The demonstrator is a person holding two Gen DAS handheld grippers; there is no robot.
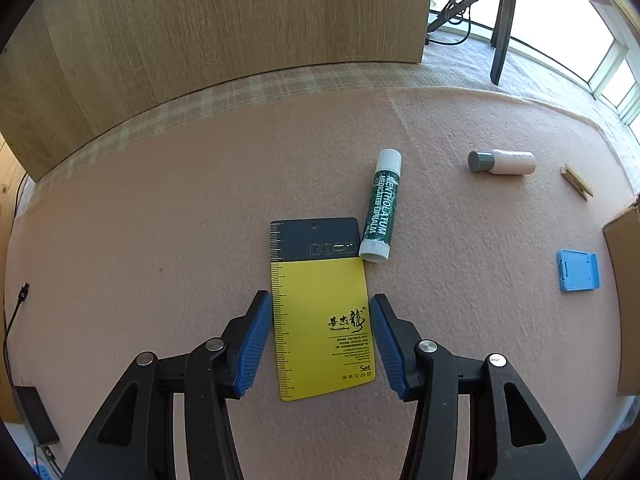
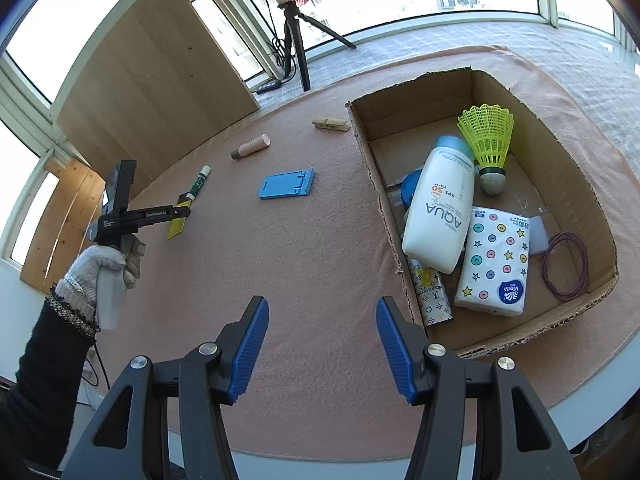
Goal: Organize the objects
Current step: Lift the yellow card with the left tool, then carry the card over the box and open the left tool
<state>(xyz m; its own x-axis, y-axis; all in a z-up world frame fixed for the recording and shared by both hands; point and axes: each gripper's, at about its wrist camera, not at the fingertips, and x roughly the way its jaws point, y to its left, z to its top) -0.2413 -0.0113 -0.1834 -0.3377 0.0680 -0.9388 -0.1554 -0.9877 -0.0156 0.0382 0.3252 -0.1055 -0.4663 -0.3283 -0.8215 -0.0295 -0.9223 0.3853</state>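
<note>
The flat yellow and dark-blue card hang tag (image 1: 320,308) lies on the pink felt mat (image 1: 160,220), its lower half framed between the blue fingers of the left gripper (image 1: 317,340), which is spread wide and holds nothing. Because the tag is thin and lies flush, it is judged that the fingers should be lowered until they touch the mat at both long edges, then closed slowly so the card bows up and is caught; a fast squeeze could slide it away. The green and white lip balm tube (image 1: 380,206) touches the tag's upper right corner and may be nudged. Further off lie a peach tube with a grey cap (image 1: 502,162), a wooden clothes peg (image 1: 576,181) and a blue plastic phone stand (image 1: 579,270). The right gripper (image 2: 322,344) is likewise spread and empty, beside the open cardboard box (image 2: 552,152), where a white sunscreen bottle (image 2: 440,204), a yellow shuttlecock (image 2: 489,140) and a tissue pack (image 2: 494,260) are already placed
</note>
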